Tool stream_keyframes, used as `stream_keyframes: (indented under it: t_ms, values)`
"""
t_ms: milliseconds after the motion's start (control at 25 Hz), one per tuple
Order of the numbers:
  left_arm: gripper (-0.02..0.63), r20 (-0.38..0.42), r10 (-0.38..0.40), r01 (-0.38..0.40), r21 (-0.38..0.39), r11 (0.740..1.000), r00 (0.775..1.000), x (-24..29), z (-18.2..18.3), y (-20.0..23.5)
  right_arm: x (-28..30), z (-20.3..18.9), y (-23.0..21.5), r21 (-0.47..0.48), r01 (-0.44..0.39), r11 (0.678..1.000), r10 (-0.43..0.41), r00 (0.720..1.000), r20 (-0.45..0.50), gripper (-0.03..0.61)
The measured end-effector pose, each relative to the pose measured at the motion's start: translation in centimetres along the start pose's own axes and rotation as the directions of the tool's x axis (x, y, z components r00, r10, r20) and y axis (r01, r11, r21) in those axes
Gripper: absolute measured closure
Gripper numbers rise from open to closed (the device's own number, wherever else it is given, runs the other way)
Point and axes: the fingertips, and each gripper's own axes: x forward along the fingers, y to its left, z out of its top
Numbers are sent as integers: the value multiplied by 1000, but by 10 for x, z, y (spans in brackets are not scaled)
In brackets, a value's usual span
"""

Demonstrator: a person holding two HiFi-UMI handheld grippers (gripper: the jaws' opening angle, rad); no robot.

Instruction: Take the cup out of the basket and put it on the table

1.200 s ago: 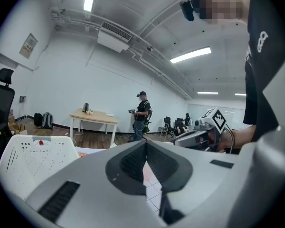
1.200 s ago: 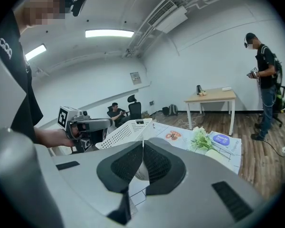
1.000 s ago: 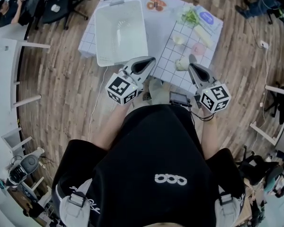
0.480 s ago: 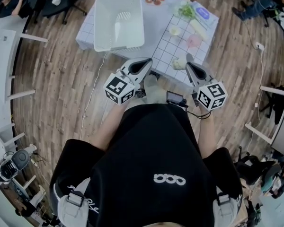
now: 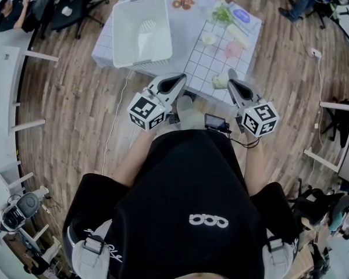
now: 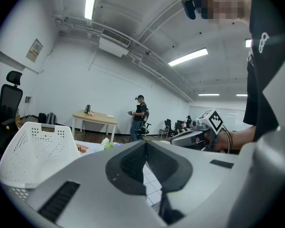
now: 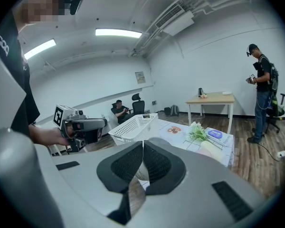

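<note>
Checked tabletop [image 5: 192, 39] ahead: white basket [image 5: 142, 64] beyond left claw [image 5: 179, 78], pale cup [image 5: 144, 39] inside, rim end farthest from claw, long axis upright or flat unclear. Left claw and right claw [image 5: 232, 75] pressed together, empty.

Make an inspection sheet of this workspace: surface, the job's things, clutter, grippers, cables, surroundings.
Surface: table covered by a white checked cloth, standing on a wood floor.
Job's things: white basket on the table's left half. A pale shape lies inside, probably the cup, but it is too small to be sure.
Clutter: greens, plate of food and small cups on the right half.
Grippers: left gripper and right gripper are both shut with nothing between the jaws.
Cables: one cable trails across the floor.
Surroundings: seated person at the far left, standing person beyond the table.
</note>
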Motion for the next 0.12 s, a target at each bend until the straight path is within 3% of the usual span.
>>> stream_keyframes:
  t_ms: [120]
  values:
    - [605,-6,-4,4,-3,1000,1000,1,-1,-4,-5,-3,0,6,5,1000,-5,1000,-4,548]
